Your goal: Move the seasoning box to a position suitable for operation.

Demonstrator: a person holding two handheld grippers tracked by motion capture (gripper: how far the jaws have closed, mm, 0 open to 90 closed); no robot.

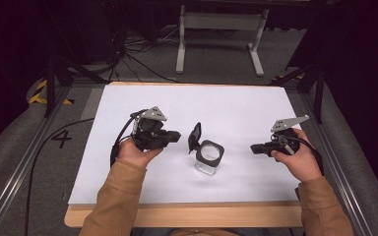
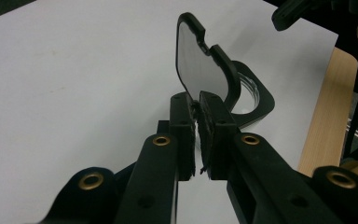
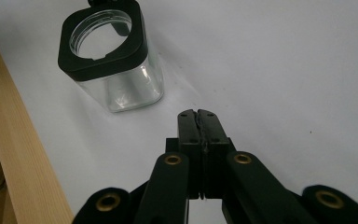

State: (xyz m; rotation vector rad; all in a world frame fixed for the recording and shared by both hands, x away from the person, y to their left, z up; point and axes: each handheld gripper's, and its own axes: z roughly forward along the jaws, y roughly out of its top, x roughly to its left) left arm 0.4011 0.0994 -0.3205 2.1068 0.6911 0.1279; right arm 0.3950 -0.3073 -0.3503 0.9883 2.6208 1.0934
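A square clear jar (image 1: pixel 208 158) with a black collar stands upright on the white sheet (image 1: pixel 142 187) that covers the wooden table (image 1: pixel 177 216), roughly midway between the two grippers. Its hinged black lid (image 1: pixel 195 137) is swung up and stands open at the jar's left side, attached at the collar's edge. Through the round mouth, as seen in the right gripper view, the jar (image 3: pixel 109 60) holds nothing visible; only clear glass walls and reflections show inside. The left gripper (image 1: pixel 174 136) lies just left of the jar, held level in the person's left hand (image 1: pixel 135 153), tips pointing toward the lid. In the left gripper view its jaws are pressed nearly together, with only a thin slit between the pads, and the tips sit right at the lower edge of the open lid (image 2: pixel 203 65); whether they pinch that edge or merely touch it cannot be told. The right gripper (image 1: pixel 254 148) lies well apart to the right of the jar, held in the right hand (image 1: pixel 300 160), tips aimed at the jar. Its jaws are pressed fully together, with nothing between them.
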